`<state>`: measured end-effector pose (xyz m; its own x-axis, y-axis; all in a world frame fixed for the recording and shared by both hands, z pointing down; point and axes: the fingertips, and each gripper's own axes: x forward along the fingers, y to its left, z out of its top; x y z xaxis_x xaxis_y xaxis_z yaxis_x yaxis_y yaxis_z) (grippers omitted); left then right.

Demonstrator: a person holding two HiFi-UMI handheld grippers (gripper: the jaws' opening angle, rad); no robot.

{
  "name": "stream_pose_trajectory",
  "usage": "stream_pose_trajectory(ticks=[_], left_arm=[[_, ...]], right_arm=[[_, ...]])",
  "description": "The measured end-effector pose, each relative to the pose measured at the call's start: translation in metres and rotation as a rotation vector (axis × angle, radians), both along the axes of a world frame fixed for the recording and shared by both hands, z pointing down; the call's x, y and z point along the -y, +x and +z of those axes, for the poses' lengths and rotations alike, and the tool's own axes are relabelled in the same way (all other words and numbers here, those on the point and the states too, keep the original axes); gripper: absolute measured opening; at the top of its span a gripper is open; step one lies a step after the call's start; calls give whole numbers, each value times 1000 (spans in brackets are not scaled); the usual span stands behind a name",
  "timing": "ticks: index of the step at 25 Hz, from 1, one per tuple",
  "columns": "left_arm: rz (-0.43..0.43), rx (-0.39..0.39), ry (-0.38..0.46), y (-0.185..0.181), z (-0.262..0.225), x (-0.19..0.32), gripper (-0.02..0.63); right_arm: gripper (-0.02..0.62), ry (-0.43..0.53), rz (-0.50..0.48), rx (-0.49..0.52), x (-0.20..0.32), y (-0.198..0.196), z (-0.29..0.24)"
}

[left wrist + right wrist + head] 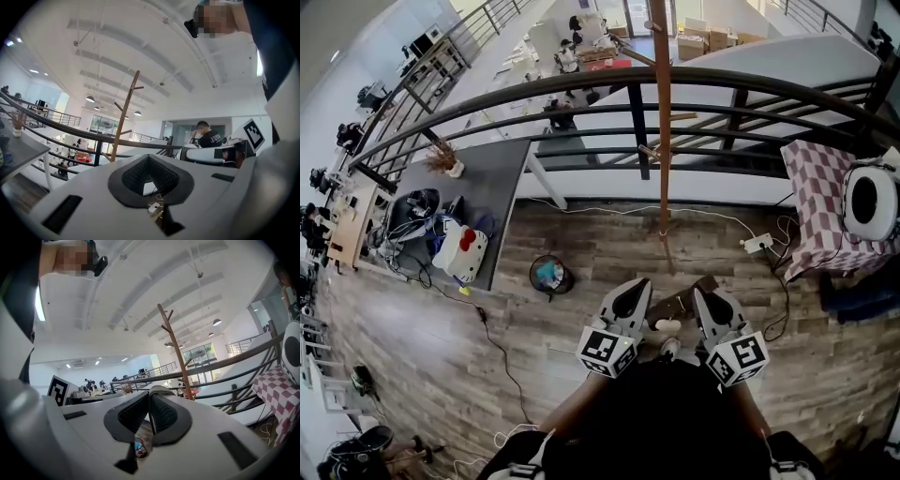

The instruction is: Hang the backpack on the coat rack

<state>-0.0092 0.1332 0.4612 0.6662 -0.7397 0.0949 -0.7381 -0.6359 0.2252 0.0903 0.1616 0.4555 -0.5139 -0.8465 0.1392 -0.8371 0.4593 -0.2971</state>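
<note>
Left gripper [635, 286] is held close in front of the person's body, and in the left gripper view its jaws [149, 157] are seen closed tip to tip with nothing between them; only the floor shows through the small gap under the pads.

What is taken to be the backpack [459, 251] is the white, rounded bag with red marks, seen only in the head view. It is judged to be soft and light, so the body would fold and slip if it is squeezed. It is better taken by the top loop or a shoulder strap, so that the loop is left free for a peg. The loop itself is too small to be made out.

The backpack lies on the dark surface [502, 178], near its front edge, well apart from the left gripper and far to its left.

Straight ahead, the wooden coat rack [662, 122] stands on the floor before the railing, between the lines of the two grippers.

The right gripper [698, 292] is held just beside the left one. Its jaws [150, 394] are closed together, and no thing is seen to be held.
</note>
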Motion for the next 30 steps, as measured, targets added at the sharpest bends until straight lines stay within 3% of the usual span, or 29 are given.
stream_pose_trajectory(ticks=[9, 30], left_arm=[[-9, 8, 6, 15, -8, 0, 8], [77, -4, -15, 29, 0, 67, 8]], right_arm=[[26, 8, -46, -1, 1, 13, 1], [26, -28, 46, 7, 60, 31, 8]])
